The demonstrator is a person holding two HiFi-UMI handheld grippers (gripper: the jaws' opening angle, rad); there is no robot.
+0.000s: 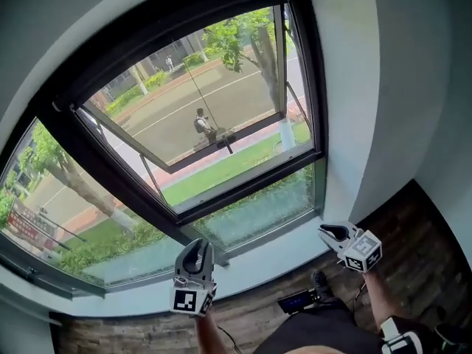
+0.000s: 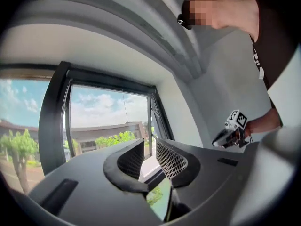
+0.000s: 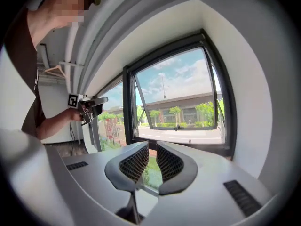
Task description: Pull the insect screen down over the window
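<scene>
Window (image 1: 315,87): black frame set in a white recess, with the upper sash (image 1: 221,144) swung outward at the bottom. No mesh is visible across the opening. The street and grass outside show clear through it.

Insect screen: not drawn. My reading is that it sits rolled in the dark head rail (image 1: 177,28) across the top of the frame, long axis level from side to side. A thin cord (image 1: 194,80) hangs from that rail near the middle of the opening and ends about level with the bottom of the sash. I cannot make out a pull bar.

Left tool (image 1: 197,245): low, just above the white sill (image 1: 273,257), pointing at the window. Its jaws stand a narrow gap apart with only the view outside between them; it holds nothing.

Right tool (image 1: 328,233): also at sill height, off by the right jamb. Its jaws are nearly together with a slim gap, and it holds nothing.

Key relation: the cord and rail lie up and ahead of both tools, well apart from either. The left tool sits almost under the cord and the right is well off to the side, so the left is nearer. Either hand has to rise a good way before any pull down can start, so I judge the task not yet begun.
</scene>
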